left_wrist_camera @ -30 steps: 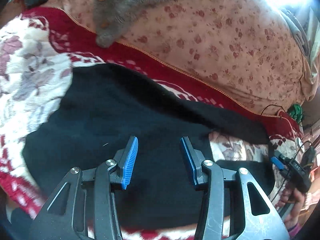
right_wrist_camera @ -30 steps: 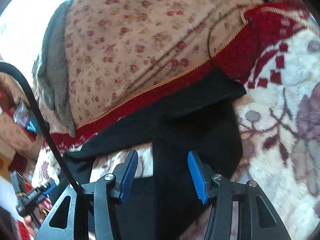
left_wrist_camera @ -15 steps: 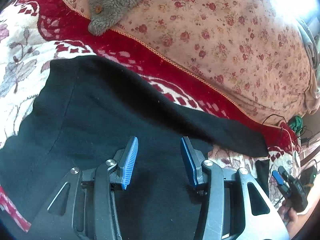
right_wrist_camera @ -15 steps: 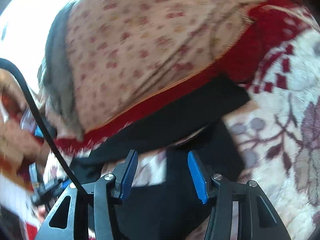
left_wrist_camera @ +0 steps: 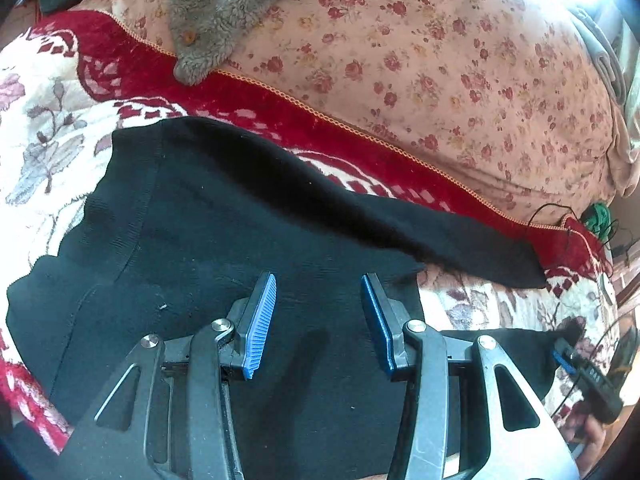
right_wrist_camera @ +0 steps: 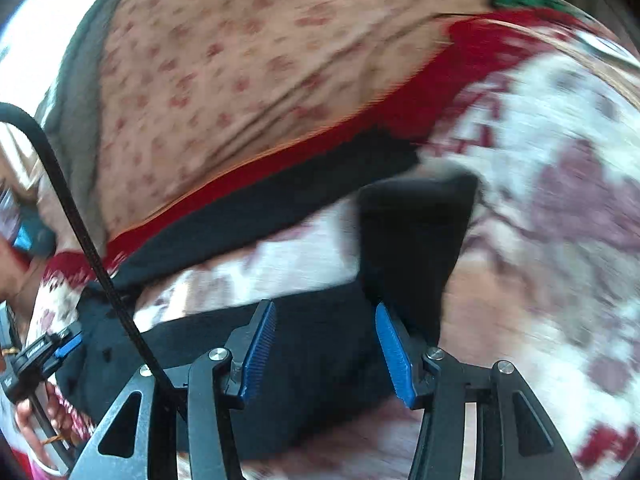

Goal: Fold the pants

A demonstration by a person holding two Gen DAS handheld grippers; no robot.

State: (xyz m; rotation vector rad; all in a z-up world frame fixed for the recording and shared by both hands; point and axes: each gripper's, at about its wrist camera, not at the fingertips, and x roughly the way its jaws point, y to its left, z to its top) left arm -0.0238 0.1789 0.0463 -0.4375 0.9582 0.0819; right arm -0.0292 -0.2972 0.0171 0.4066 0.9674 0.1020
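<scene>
From my left wrist camera the black pants [left_wrist_camera: 224, 240] lie spread on the red-and-white floral blanket [left_wrist_camera: 40, 148], waist end toward the left, 1 leg running off to the right along the blanket's red border. My left gripper [left_wrist_camera: 316, 320] hangs over the seat area with its blue pads [left_wrist_camera: 260, 324] apart and nothing between them. Compared with 1 second ago, this view has pulled back and swung right: the far leg now shows down to its cuff, and the grey fleece garment [left_wrist_camera: 224, 12] with its buttons sits lower in the picture, on the pink flowered quilt [left_wrist_camera: 440, 80].

The right wrist view is badly smeared (motion blur across the whole picture), so fine detail is lost. My right gripper [right_wrist_camera: 326, 348] is spread wide and empty, over the near leg [right_wrist_camera: 304, 344]. That leg's cuff end [right_wrist_camera: 412, 232] now bends away from the camera at the right fingertip, where 1 second ago the leg ran straight ahead between the fingers. A strip of white blanket shows between the 2 legs, wider than before. A black cable [right_wrist_camera: 80, 224] crosses the left side, and at the lower left edge I can see my other hand [right_wrist_camera: 32, 420] on its handle.
</scene>
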